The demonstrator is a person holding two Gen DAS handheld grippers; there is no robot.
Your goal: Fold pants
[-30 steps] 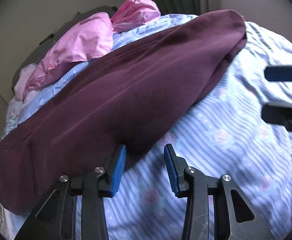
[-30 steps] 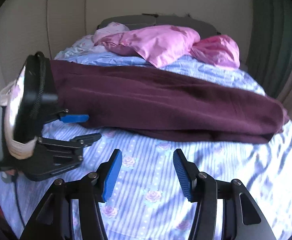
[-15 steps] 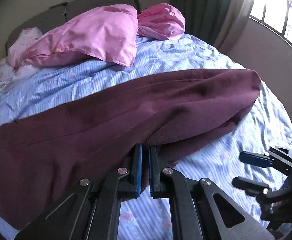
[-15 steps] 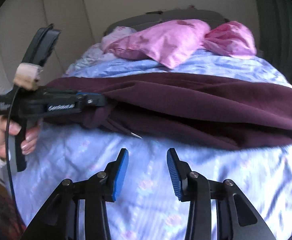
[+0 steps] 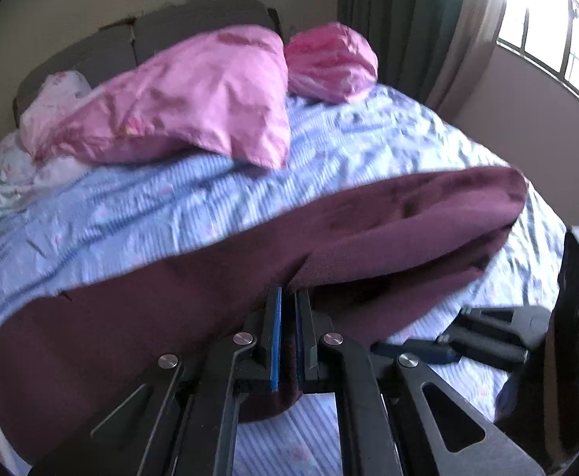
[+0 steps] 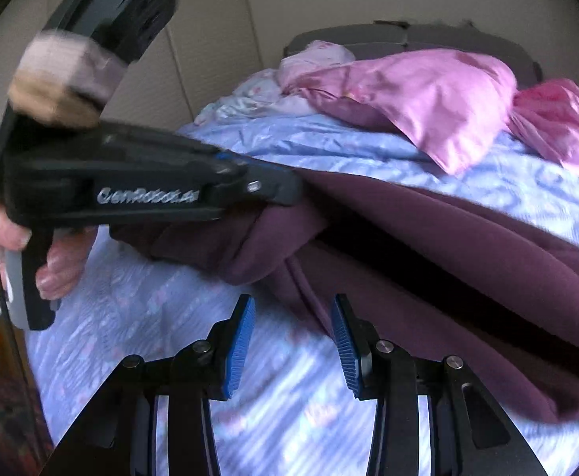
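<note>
Left wrist: left gripper pinches maroon pants; right gripper gapes, apparently touching nothing

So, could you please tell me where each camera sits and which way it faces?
Left wrist: on the left tool, shut on the maroon fleece pants, facing the pink satin pillows and window.
Right wrist: on the open right tool, facing the headboard; the left hand shows.
Shared: pants, pillows, blue striped bedsheet.
</note>
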